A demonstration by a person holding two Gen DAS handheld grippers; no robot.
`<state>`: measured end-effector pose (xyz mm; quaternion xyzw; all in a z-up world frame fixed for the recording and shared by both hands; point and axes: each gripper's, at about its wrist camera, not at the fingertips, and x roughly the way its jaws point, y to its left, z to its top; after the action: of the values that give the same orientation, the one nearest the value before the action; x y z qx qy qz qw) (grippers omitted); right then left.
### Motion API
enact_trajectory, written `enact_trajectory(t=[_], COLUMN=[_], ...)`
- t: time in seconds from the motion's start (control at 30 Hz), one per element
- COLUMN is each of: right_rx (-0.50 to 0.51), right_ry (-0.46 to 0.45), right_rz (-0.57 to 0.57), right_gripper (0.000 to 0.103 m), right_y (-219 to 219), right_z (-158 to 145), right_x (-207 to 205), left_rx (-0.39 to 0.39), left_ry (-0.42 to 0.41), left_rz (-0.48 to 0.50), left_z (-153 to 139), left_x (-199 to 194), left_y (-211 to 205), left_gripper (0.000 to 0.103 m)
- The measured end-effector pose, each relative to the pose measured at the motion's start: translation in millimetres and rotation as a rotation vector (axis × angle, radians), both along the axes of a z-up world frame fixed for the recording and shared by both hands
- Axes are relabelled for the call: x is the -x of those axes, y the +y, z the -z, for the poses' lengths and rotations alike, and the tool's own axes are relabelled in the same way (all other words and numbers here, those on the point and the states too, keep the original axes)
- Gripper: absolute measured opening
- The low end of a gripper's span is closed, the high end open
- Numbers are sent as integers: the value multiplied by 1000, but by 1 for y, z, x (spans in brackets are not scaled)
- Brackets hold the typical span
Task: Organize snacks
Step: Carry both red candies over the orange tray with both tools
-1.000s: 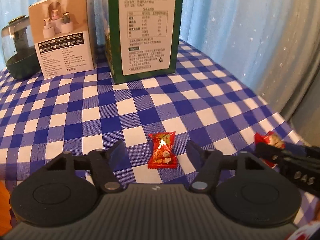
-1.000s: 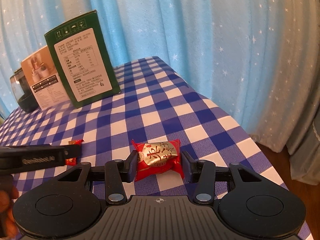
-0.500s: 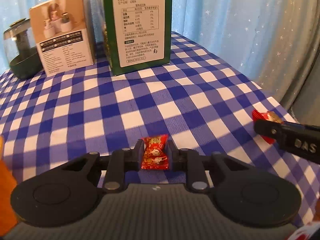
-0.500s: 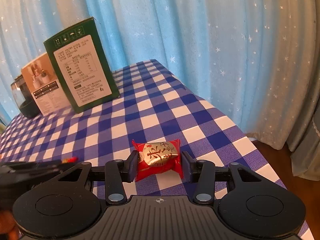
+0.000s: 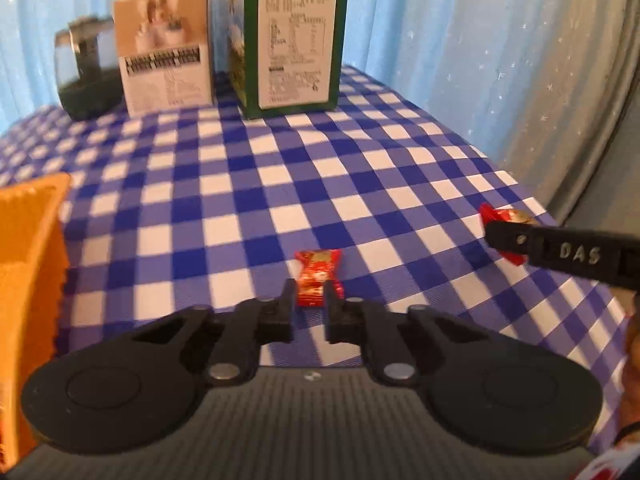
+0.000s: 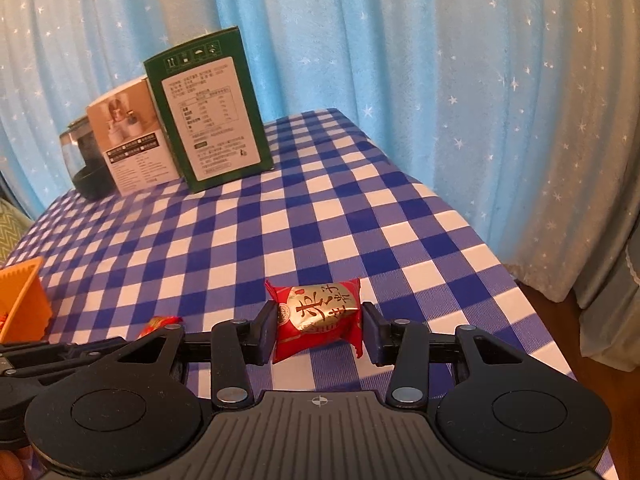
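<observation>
My left gripper is shut on a small red candy and holds it above the checked tablecloth. My right gripper is shut on a larger red and gold snack packet, also lifted off the cloth. In the left wrist view the right gripper reaches in from the right with its packet. In the right wrist view the left gripper shows at the lower left with its candy. An orange basket stands at the left; it also shows in the right wrist view.
At the back of the table stand a green box, a beige box and a dark glass jar. A blue starred curtain hangs behind. The table's right edge drops to the floor.
My left gripper closed on the small candy, lifted it and drew back leftward, bringing the orange basket into view. My right gripper lifted with its packet still held.
</observation>
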<state>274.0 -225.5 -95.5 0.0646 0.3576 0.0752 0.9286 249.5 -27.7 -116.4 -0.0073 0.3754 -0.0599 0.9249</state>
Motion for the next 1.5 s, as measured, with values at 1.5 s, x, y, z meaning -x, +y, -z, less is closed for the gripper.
enact_trajectory(t=[1.5], right_rx=[-26], right_ry=[-7], right_rz=[-102], right_gripper=[44], right_y=[52], right_z=[-41], right_x=[141], left_rx=[135], left_ry=[12], left_rz=[-135], left_z=[-63], left_x=[150], left_y=[54], left_gripper=[18])
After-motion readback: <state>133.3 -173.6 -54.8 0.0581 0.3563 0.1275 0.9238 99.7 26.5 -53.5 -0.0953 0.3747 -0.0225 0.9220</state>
